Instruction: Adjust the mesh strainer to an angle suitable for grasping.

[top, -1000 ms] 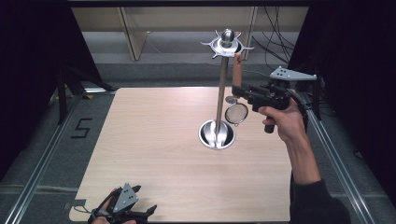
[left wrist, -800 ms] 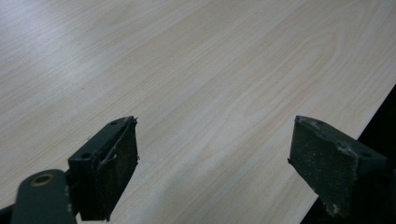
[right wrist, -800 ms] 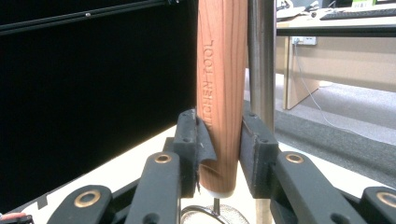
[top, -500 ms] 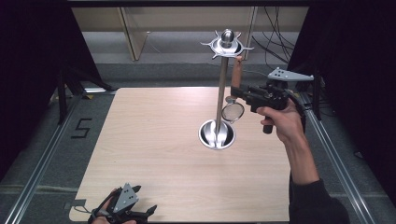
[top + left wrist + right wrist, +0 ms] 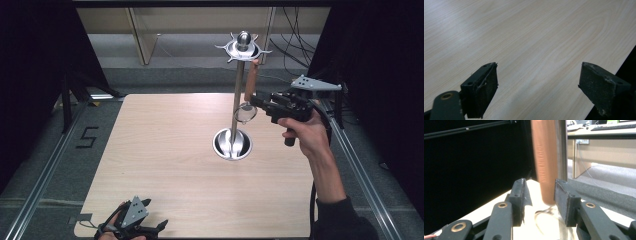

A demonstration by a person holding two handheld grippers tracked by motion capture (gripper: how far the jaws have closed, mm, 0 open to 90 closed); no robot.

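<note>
Resting low on the pale woodgrain table (image 5: 165, 150), left gripper (image 5: 137, 231), jaws spread, empty. Round wire-mesh strainer with brown wooden handle (image 5: 250, 82) hangs from the chrome hook stand (image 5: 236, 102); right gripper (image 5: 539, 202) jaws, just opening, flank the handle loosely.

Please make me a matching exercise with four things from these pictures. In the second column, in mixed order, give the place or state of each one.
Things:
1. strainer handle
2. stand base
3. left tool
4. right tool

Places or states:
A. at the near edge of the table, jaws wide apart, nothing between them
B. brown, hanging from the top of the stand
C. round and shiny, standing on the table
D. held level in the air, at the strainer

Pairs: 1-B, 2-C, 3-A, 4-D.

Note: the right tool's jaws have just been opening; the handle is between them.
</note>
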